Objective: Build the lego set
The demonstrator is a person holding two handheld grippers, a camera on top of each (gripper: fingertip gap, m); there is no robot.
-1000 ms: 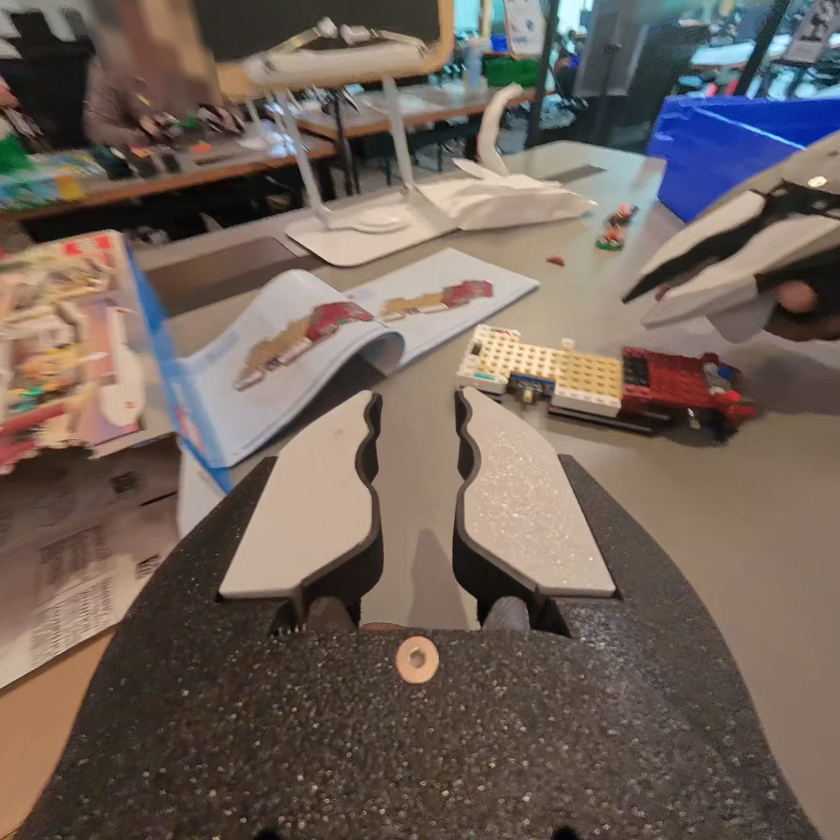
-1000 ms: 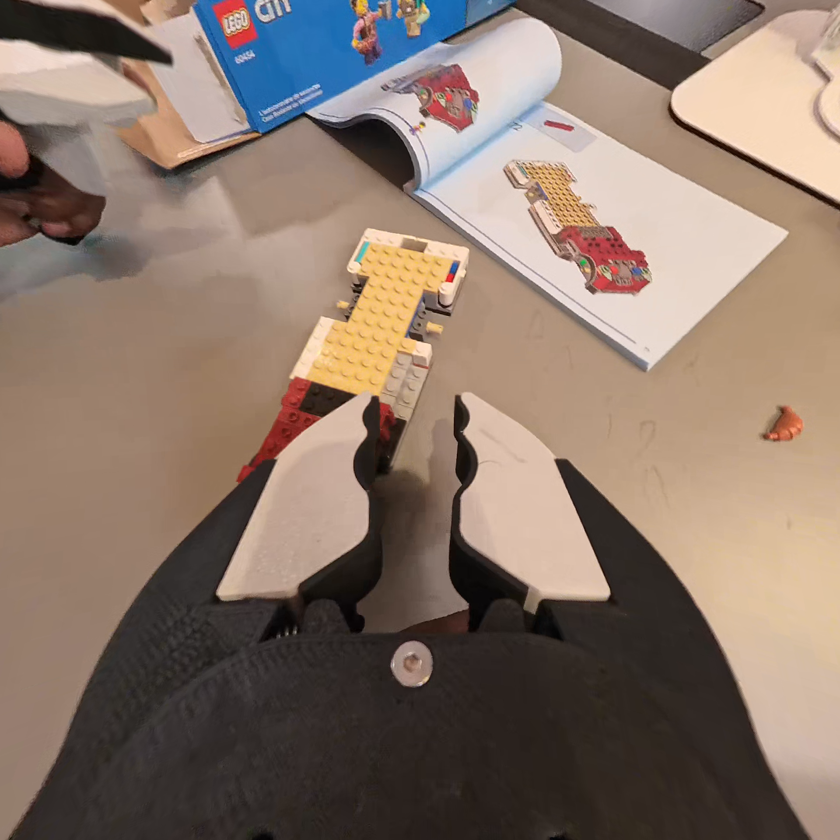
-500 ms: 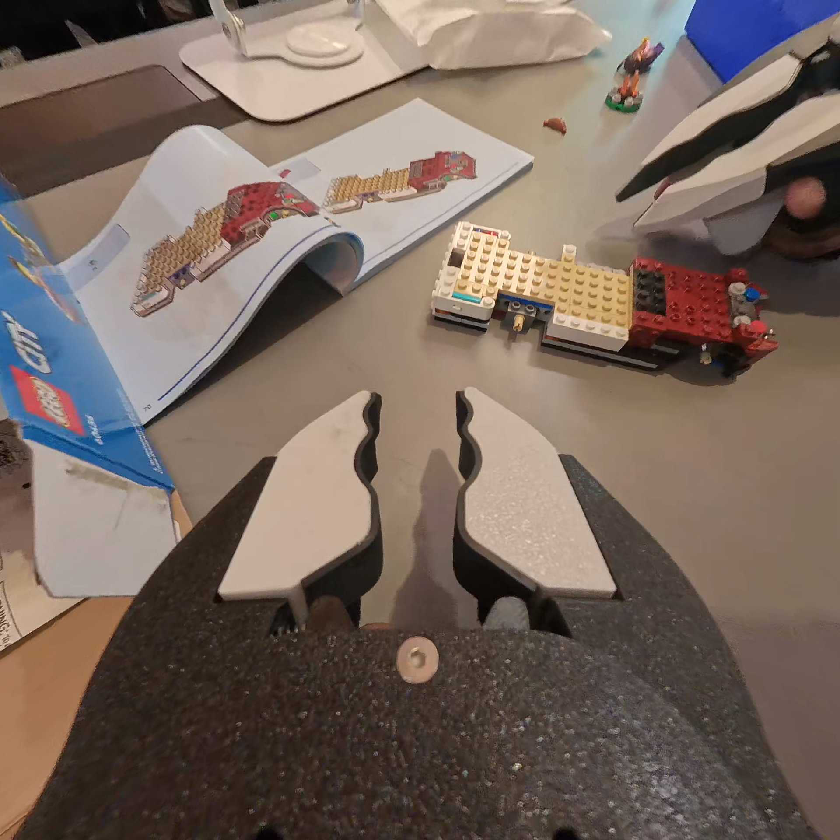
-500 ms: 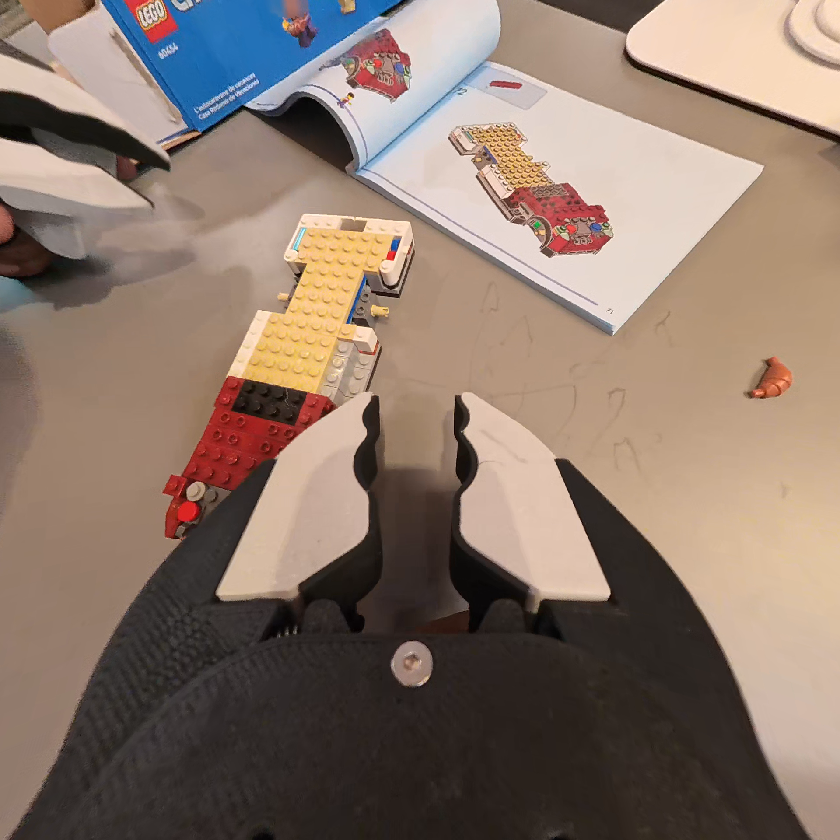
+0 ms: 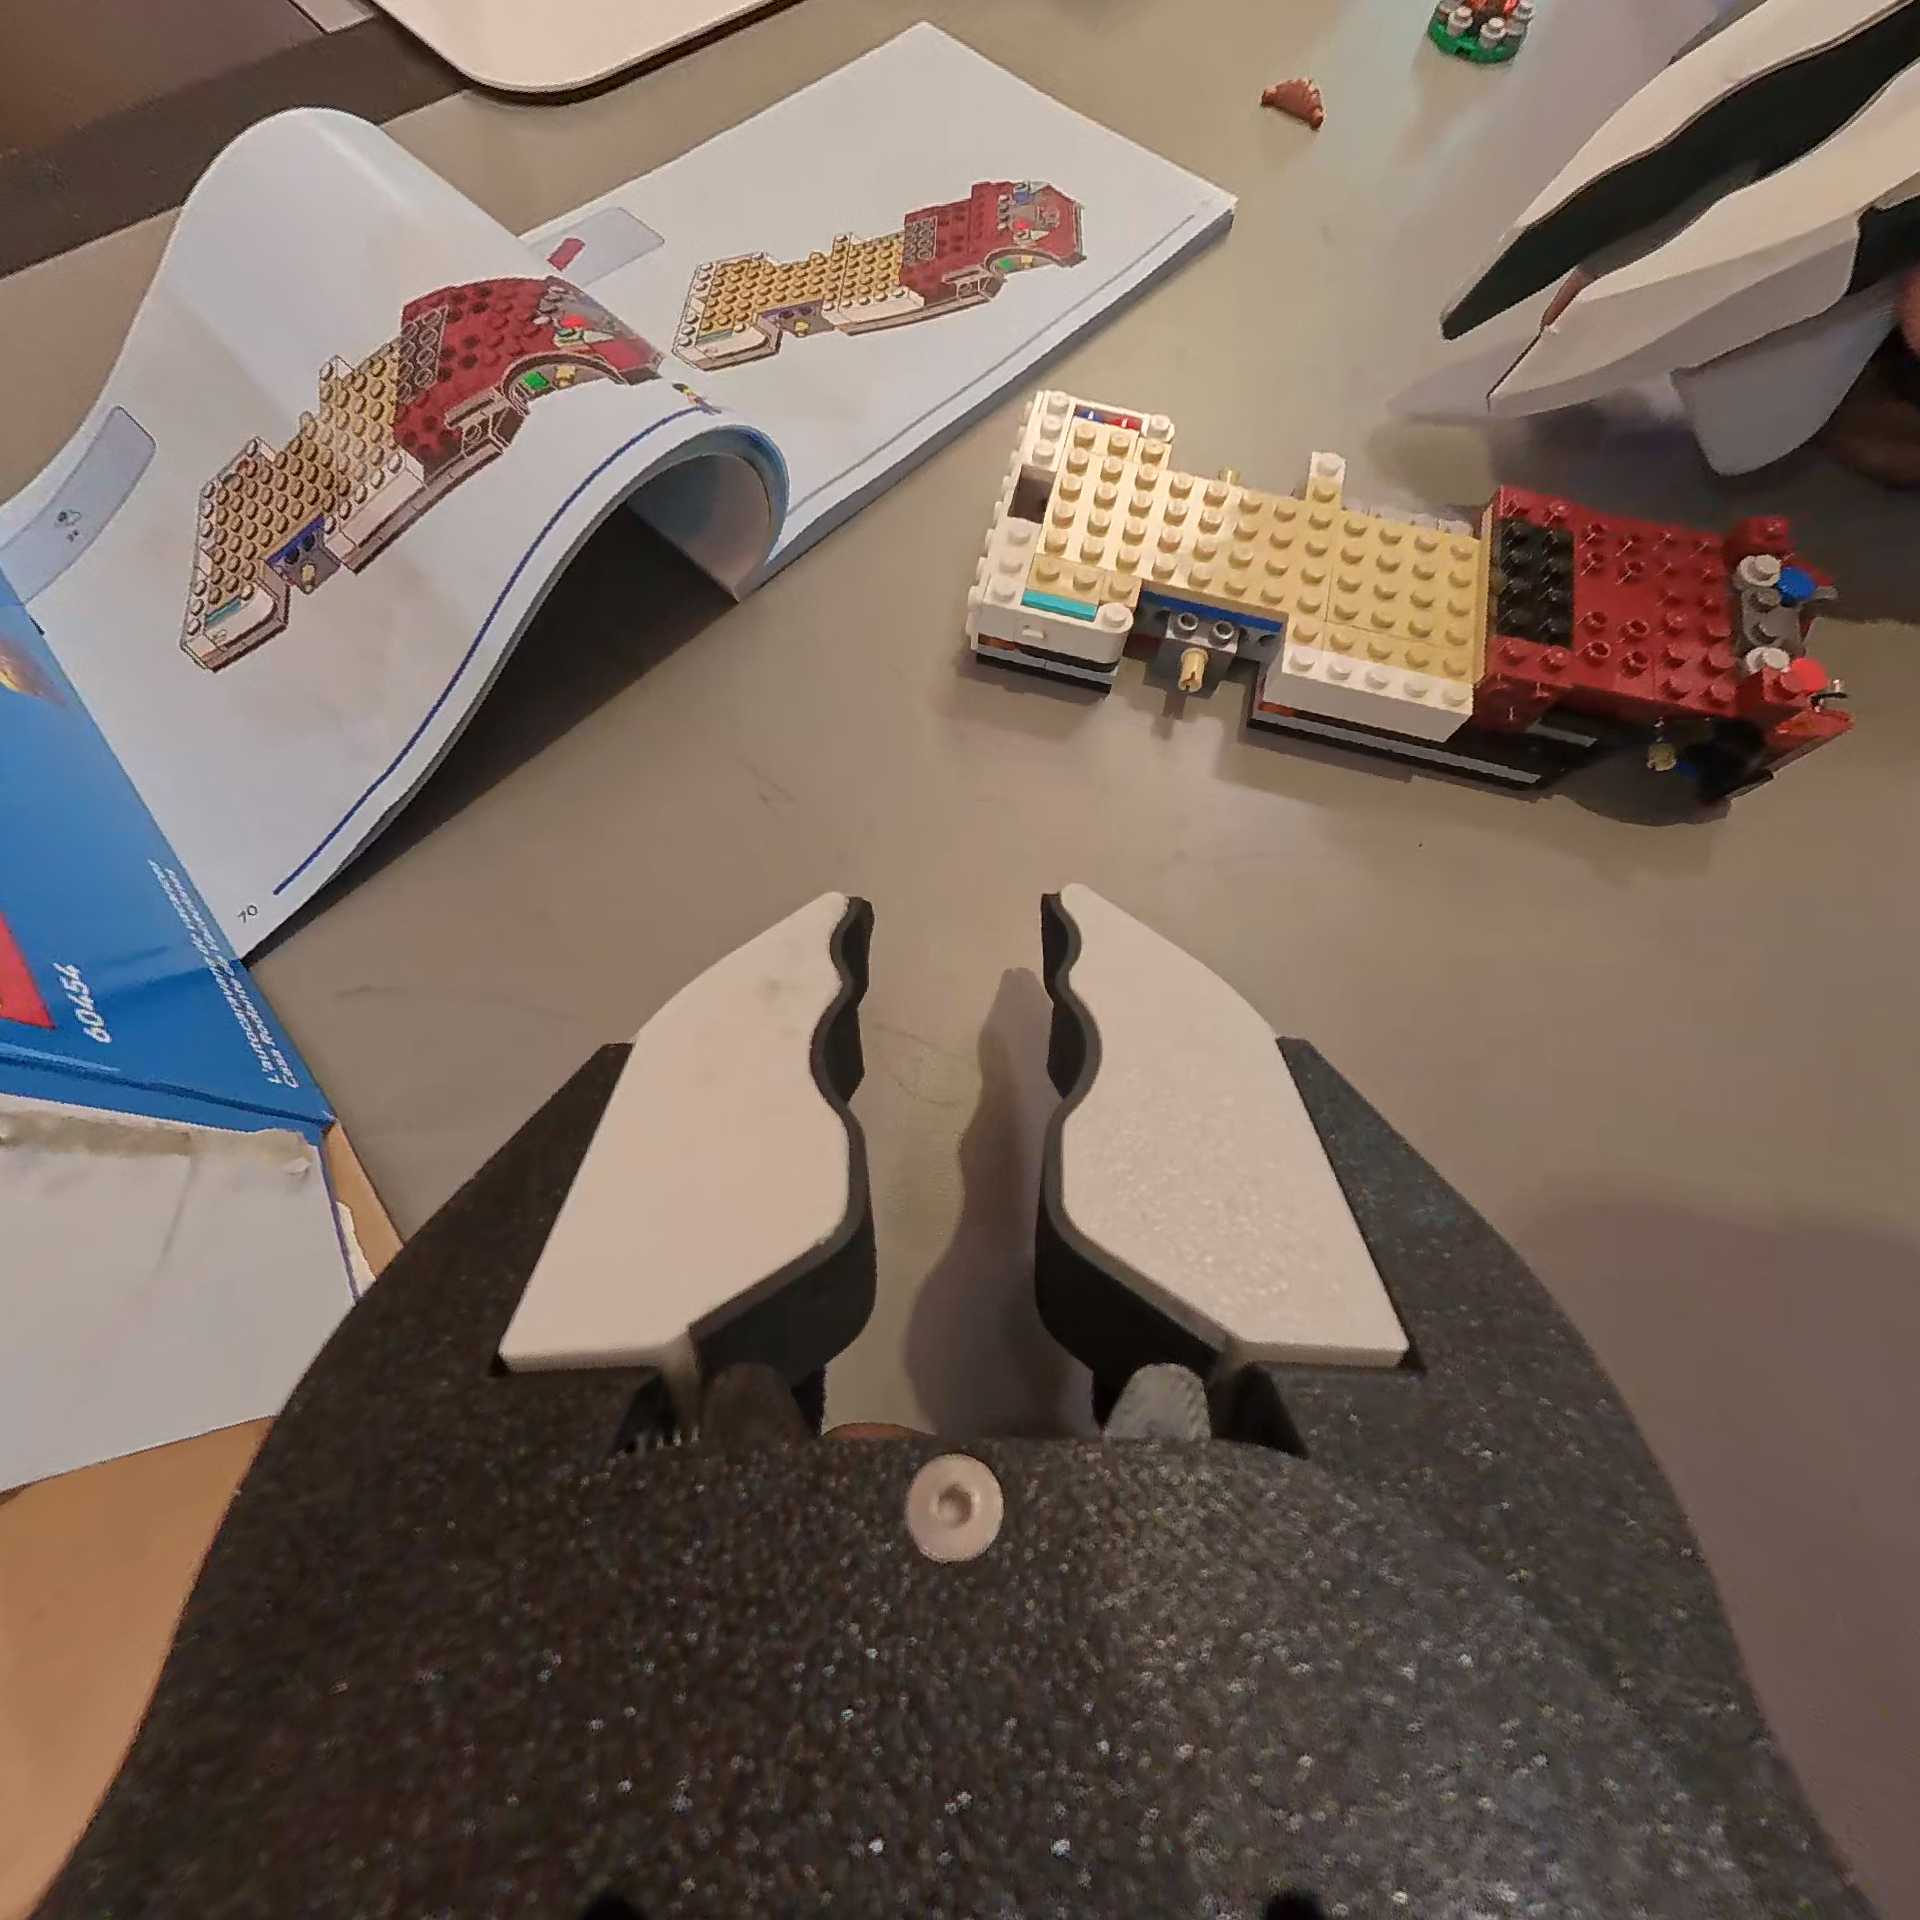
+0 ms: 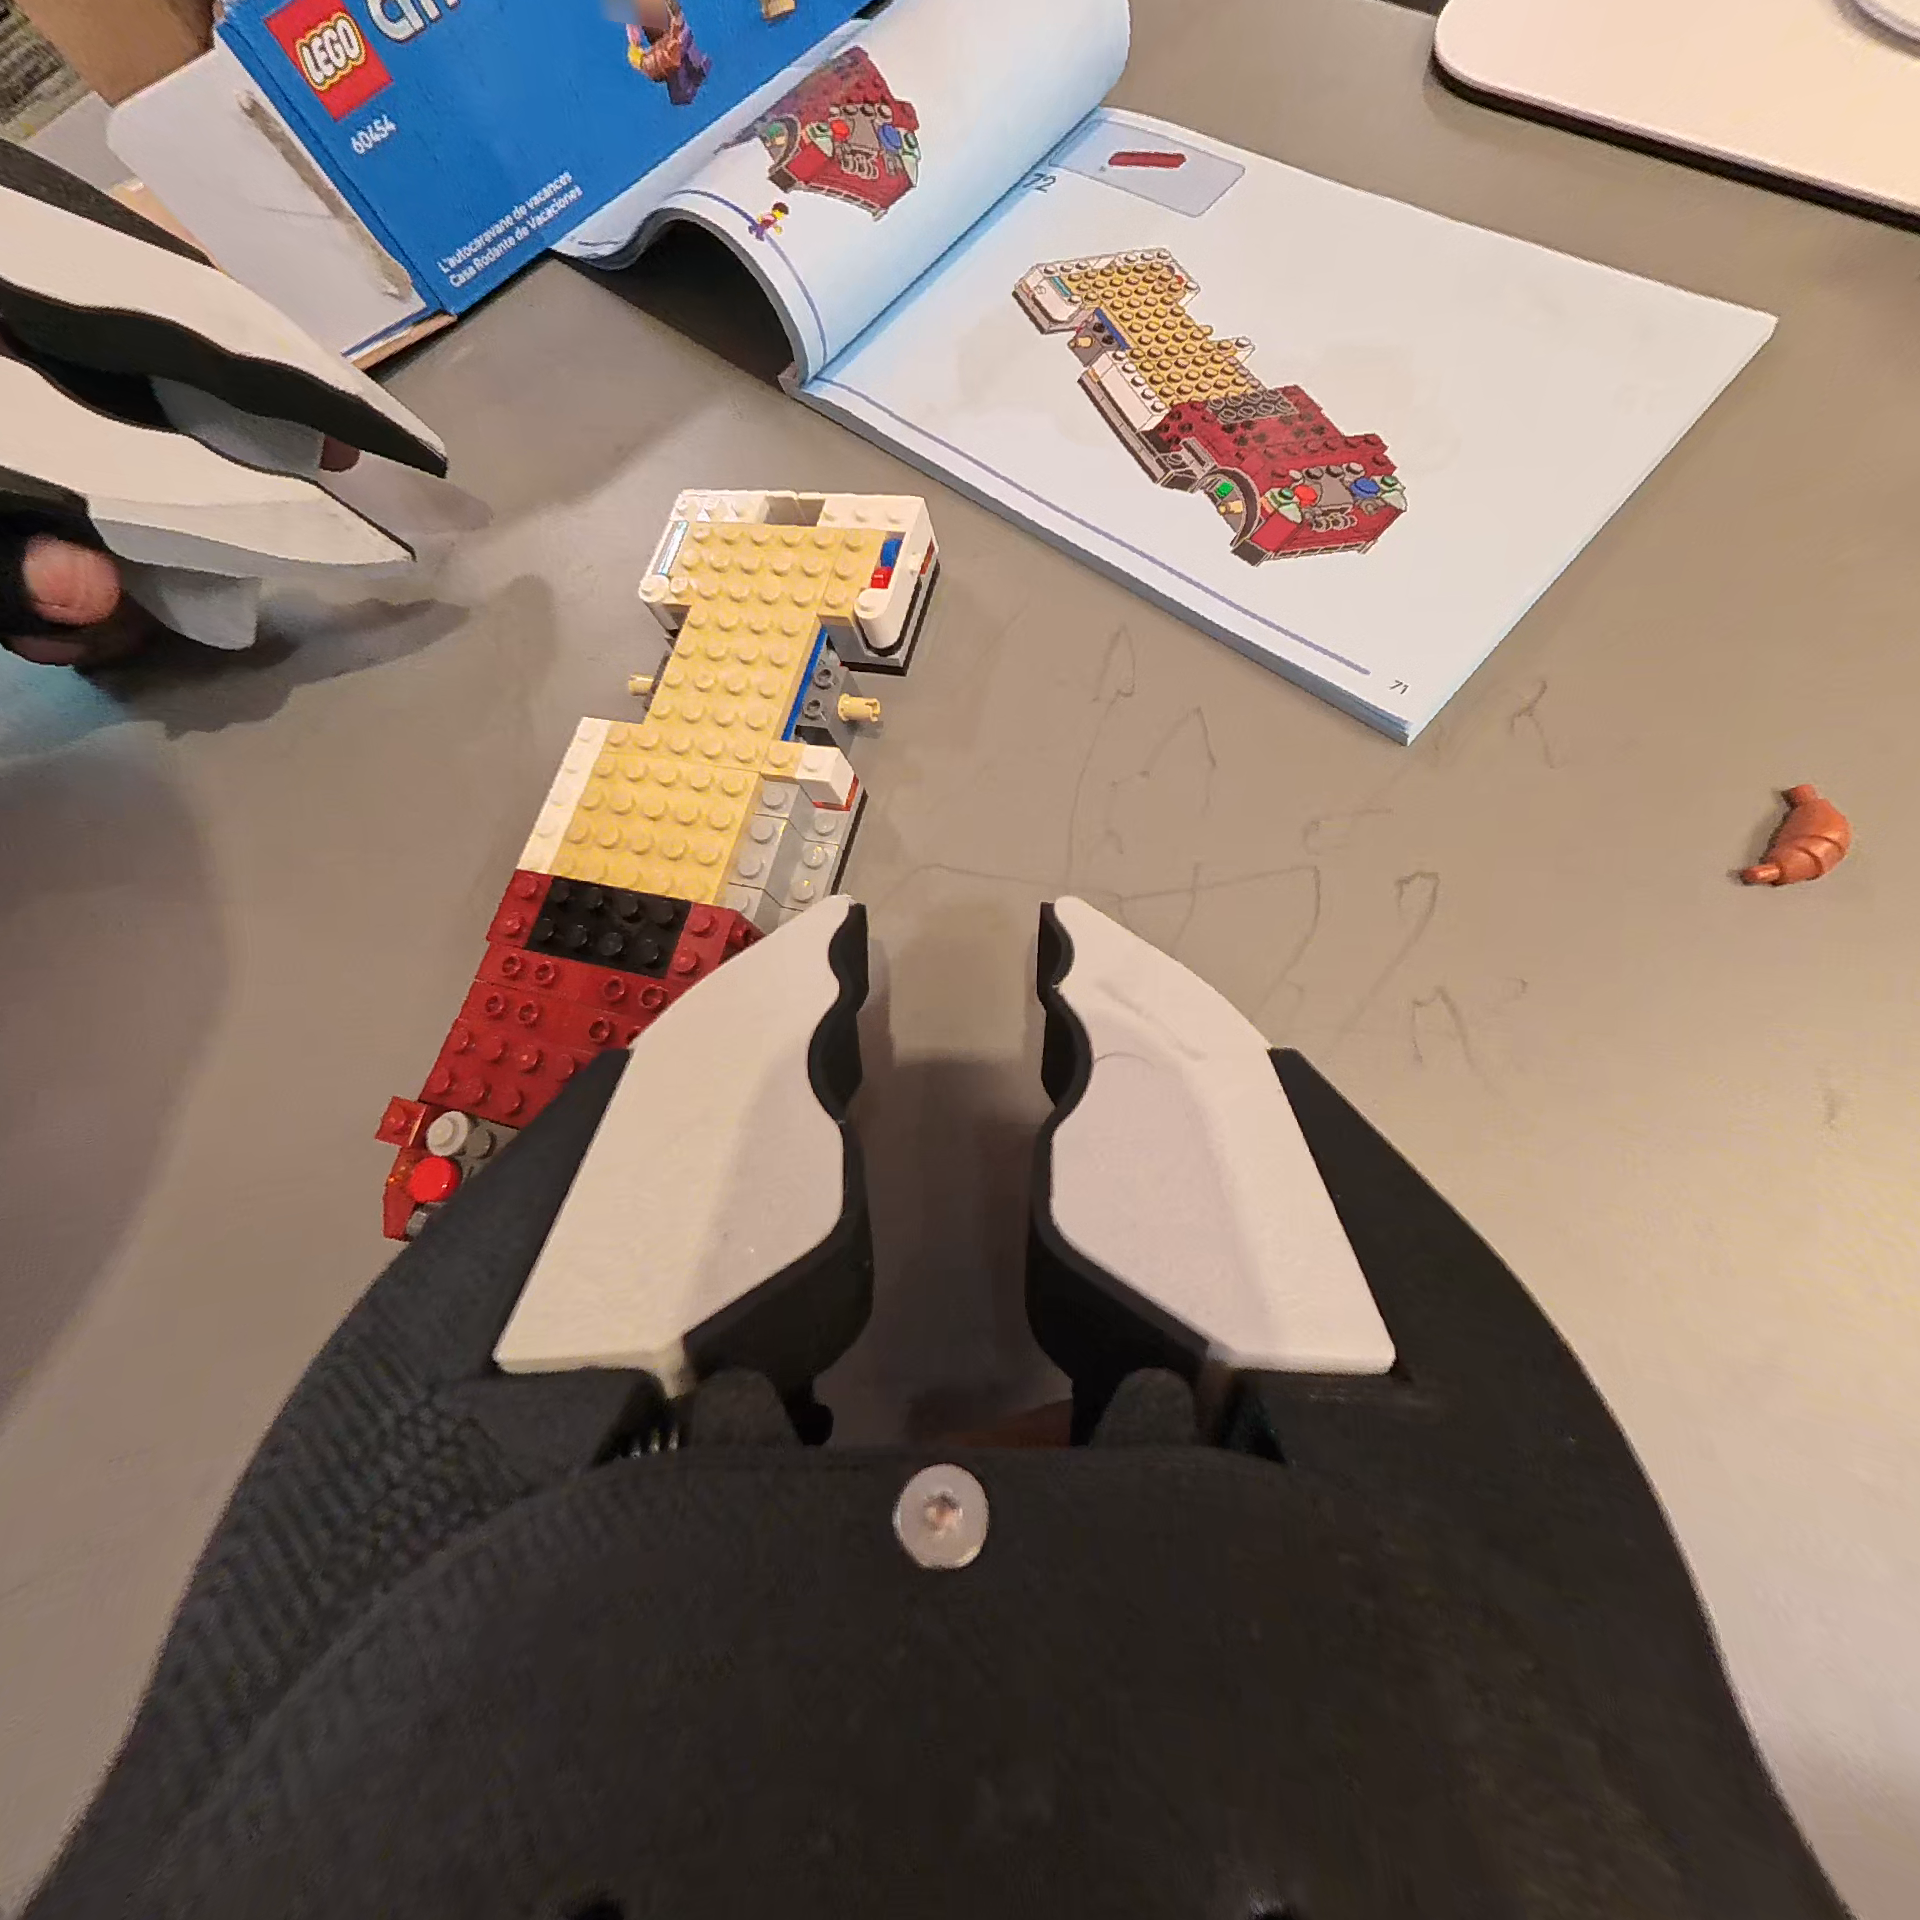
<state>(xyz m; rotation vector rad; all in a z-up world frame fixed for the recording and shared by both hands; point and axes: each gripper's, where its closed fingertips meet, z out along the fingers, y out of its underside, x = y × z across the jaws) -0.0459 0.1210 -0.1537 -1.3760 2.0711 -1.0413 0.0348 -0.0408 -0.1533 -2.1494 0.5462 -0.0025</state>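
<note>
The brick model [image 5: 1382, 603] of tan, white and dark red pieces lies flat on the grey counter [image 5: 935, 810], beside an open instruction booklet [image 5: 582, 416]. The left gripper [image 5: 956, 914] hovers near it, fingers parted around nothing. The right gripper [image 6: 951, 920] hangs over its red end, fingers likewise released.

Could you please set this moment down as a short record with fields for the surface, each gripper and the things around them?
Surface: grey table
Left gripper: open, nothing between its fingers, over bare table short of the brick model
Right gripper: open, nothing between its fingers, beside the model's red end
Brick model: tan, white and dark red, lying flat
Instruction booklet: open, beyond the model
Blue box: next to the booklet
Small brown croissant piece: alone on the table, apart from the model
</note>
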